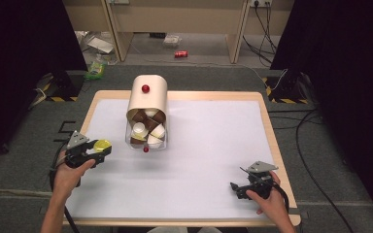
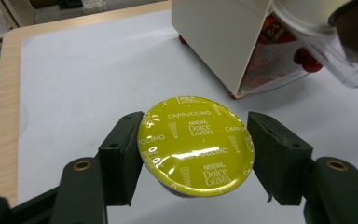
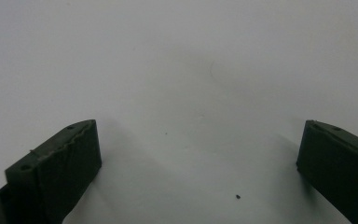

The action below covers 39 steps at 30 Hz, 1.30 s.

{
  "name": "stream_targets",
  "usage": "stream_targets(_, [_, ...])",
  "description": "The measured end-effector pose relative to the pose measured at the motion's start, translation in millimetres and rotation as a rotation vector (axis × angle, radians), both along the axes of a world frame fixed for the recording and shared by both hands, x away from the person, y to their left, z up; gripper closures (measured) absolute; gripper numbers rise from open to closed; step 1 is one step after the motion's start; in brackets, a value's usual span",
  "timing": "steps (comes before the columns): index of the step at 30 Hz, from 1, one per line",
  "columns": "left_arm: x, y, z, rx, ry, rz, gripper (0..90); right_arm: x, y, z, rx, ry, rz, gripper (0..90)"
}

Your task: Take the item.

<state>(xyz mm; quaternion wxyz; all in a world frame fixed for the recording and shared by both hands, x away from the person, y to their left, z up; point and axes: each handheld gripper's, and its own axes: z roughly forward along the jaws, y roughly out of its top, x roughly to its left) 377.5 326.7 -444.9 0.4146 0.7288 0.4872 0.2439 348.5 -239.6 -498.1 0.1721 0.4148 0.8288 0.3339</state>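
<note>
A yellow-green coffee capsule [image 2: 196, 145] marked CAPPUCCINO sits between the two black jaws of my left gripper [image 2: 195, 156], which is shut on its sides. In the high view that gripper [image 1: 97, 150] hovers low over the white mat at the left, with the capsule [image 1: 102, 144] at its tip, a short way left of a cream capsule dispenser [image 1: 148, 99]. The dispenser's clear drawer [image 1: 147, 133] holds several brown and white capsules. My right gripper [image 1: 237, 188] rests at the front right of the mat; its jaws stand wide apart over bare white surface [image 3: 186, 93] with nothing between them.
The white mat [image 1: 209, 145] covers a wooden table [image 1: 272, 136]. A small red ball [image 1: 146, 150] lies just in front of the drawer. Black curtains flank both sides, and cables run over the floor at the right. A red can [image 1: 180, 54] lies on the floor behind.
</note>
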Motion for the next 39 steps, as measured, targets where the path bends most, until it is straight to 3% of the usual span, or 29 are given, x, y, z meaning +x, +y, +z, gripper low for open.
stream_targets(4, [0.9, 2.4, -10.1, 0.006, 0.020, 0.006, 38.1, 0.0, -0.1, -0.1, -0.001, -0.002, 0.001, 0.2])
stream_targets(22, [4.5, 4.5, -29.4, 0.013, 0.065, 0.009, 38.2, -0.1, 0.0, 0.0, -0.002, -0.003, 0.001, 0.2])
stream_targets(39, [11.5, 9.3, -41.0, 0.019, 0.075, 0.028, 38.1, -0.1, 0.0, -0.1, -0.002, -0.003, 0.002, 0.2])
